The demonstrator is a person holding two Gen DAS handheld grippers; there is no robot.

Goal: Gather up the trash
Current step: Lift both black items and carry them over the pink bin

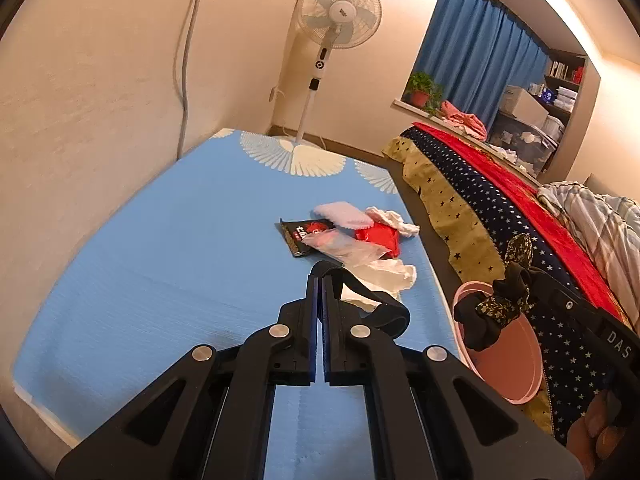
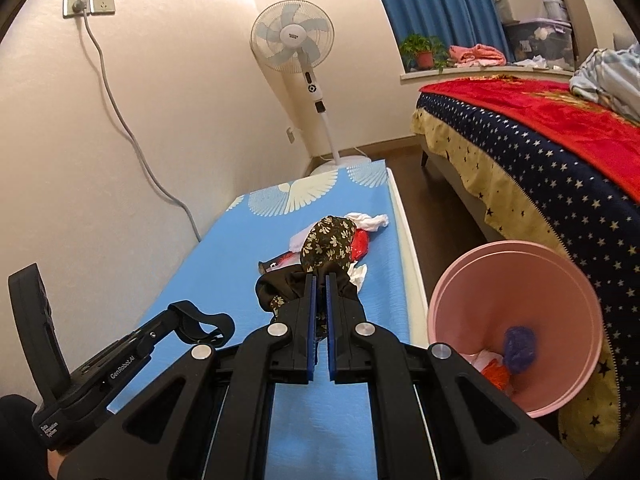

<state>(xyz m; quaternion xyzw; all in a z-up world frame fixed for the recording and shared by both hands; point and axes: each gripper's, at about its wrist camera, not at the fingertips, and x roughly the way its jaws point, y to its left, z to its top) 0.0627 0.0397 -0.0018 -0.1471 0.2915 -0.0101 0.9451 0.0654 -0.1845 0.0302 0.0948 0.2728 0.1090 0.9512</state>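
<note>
Both tools were clenched: right tool (image 2: 319,280) gripping floral cloth (image 2: 329,242), left tool (image 1: 319,276) pinching black strap (image 1: 376,304); I'd drop squarely over pink bin (image 2: 472,264).

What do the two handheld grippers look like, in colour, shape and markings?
Both the left gripper and the right gripper are matte black plastic, with angular linkage arms, round silver pivot pins and two flat parallel fingers with blue pads. The left one's body carries white "GenRobot.AI" lettering; the right one's shows "DAS".

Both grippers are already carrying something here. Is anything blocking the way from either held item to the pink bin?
Nothing visible does. The right gripper holds a dark floral cloth and the left gripper a black strap; the pink bin stands open on the floor beside the blue mat.
</note>
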